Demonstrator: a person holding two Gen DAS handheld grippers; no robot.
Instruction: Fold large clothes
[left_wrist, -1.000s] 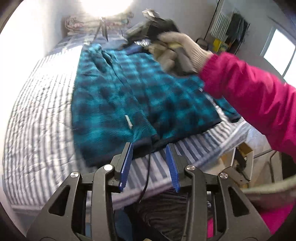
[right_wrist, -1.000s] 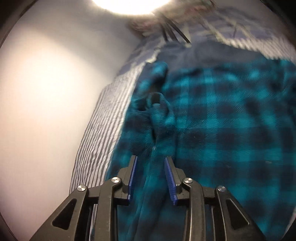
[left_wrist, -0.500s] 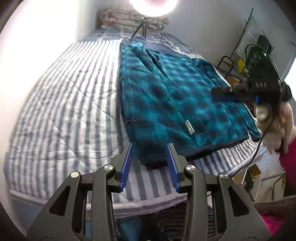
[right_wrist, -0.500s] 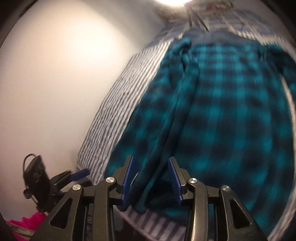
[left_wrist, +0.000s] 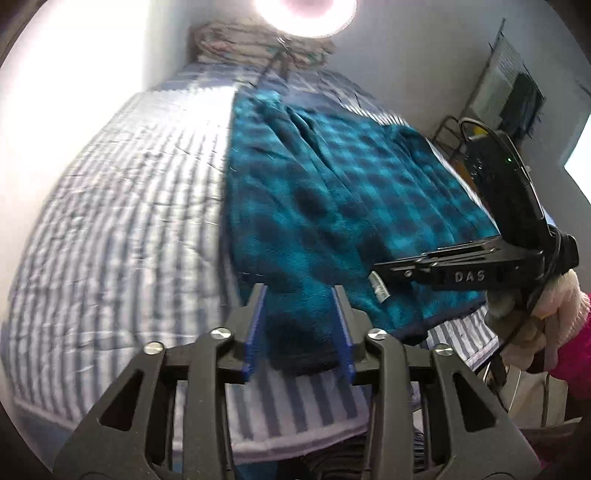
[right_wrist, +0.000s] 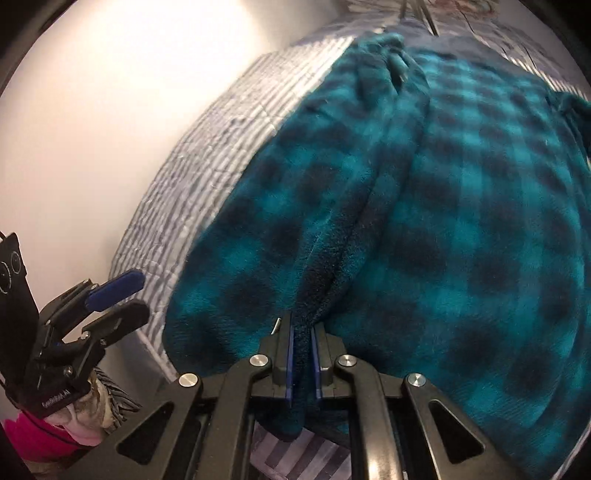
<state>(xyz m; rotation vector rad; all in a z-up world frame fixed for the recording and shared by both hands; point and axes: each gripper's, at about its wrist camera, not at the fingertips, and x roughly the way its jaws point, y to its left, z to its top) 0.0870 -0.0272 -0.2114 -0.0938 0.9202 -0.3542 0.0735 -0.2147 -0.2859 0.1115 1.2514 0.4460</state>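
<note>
1. left wrist view: teal plaid fleece jacket (left_wrist: 332, 206) lies spread flat on the bed (left_wrist: 122, 221), which has a blue-and-white striped cover; jacket hem is at the near edge of the bed.
2. left gripper (left_wrist: 301, 328) is over the near left hem corner. its blue fingers (left_wrist: 255, 332) stand apart and have just been closing; the dark hem corner sits between them, not pinched yet as far as can be seen.
3. white label (left_wrist: 380, 286) shows on the hem, right of the left gripper.
4. the right gripper (left_wrist: 399, 267) comes in from the right, held by a gloved hand (left_wrist: 546, 321) with a pink sleeve (left_wrist: 576, 347); its tip is on the hem by the label.
5. bright ring light (left_wrist: 306, 14) is at the top, bedding pile (left_wrist: 258, 44) at the head of the bed.
6. right wrist view: right gripper (right_wrist: 303, 363) has its fingers clamped on a bunched fold of jacket (right_wrist: 424, 221) hem at the bed edge; they have just closed on it.
7. left gripper (right_wrist: 110, 302) is at the lower left, fingers apart, beside the jacket's left edge, over the striped bed (right_wrist: 207, 147).
8. pale wall (right_wrist: 110, 110) fills the left.
</note>
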